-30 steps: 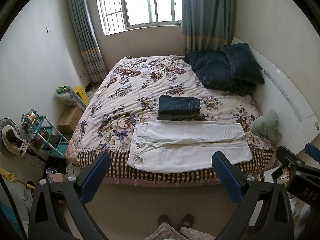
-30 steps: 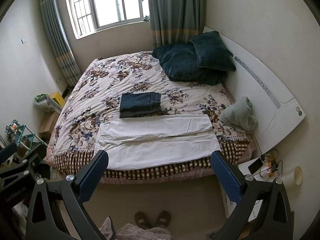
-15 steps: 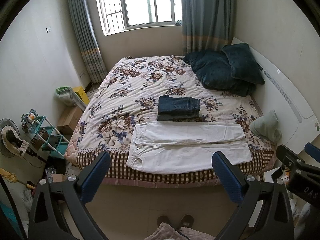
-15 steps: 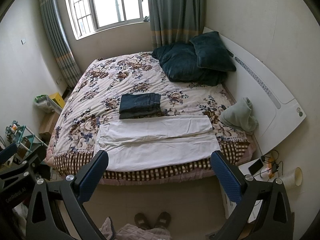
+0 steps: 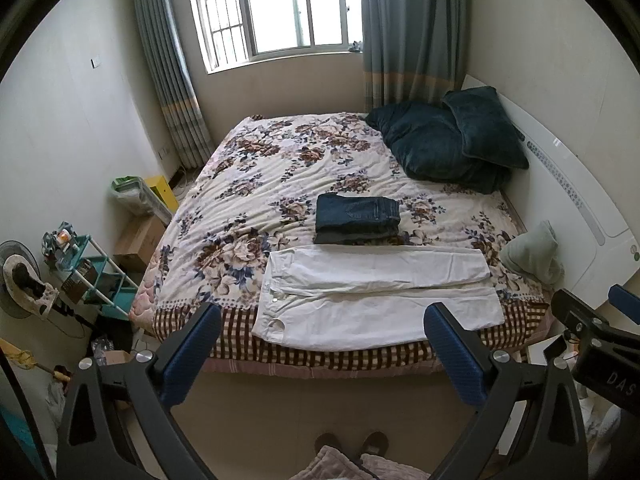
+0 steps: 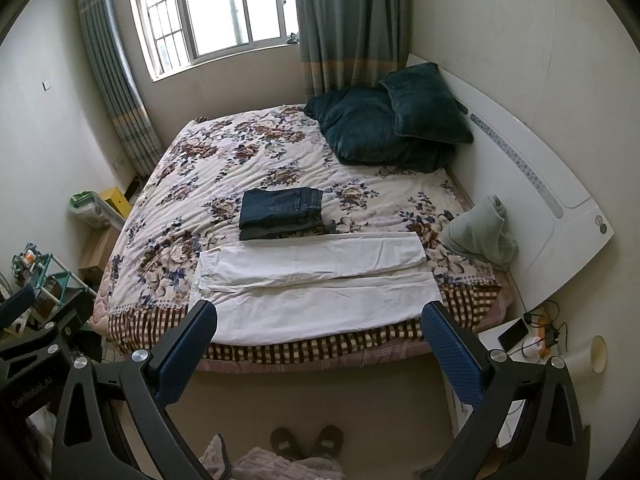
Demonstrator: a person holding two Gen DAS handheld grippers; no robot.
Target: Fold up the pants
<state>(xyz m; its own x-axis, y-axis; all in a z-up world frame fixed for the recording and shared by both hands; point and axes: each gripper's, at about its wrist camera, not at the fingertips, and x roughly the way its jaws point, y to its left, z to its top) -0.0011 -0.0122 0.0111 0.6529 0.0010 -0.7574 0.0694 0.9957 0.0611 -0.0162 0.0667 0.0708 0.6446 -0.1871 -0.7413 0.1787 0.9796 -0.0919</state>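
White pants (image 5: 372, 292) lie flat along the near edge of the floral bed (image 5: 280, 172), waist to the left, legs to the right; they also show in the right wrist view (image 6: 312, 284). A stack of folded dark jeans (image 5: 356, 218) sits just behind them, also in the right wrist view (image 6: 280, 212). My left gripper (image 5: 320, 344) is open and empty, held high above the floor in front of the bed. My right gripper (image 6: 320, 344) is open and empty at the same distance.
Dark blue pillows (image 5: 448, 140) lie at the headboard. A green cloth (image 6: 480, 236) lies at the bed's right edge. A teal rack (image 5: 92, 276), a fan and boxes stand left. A white nightstand (image 6: 516, 340) with a phone stands right. Slippered feet (image 6: 308, 442) stand on the floor.
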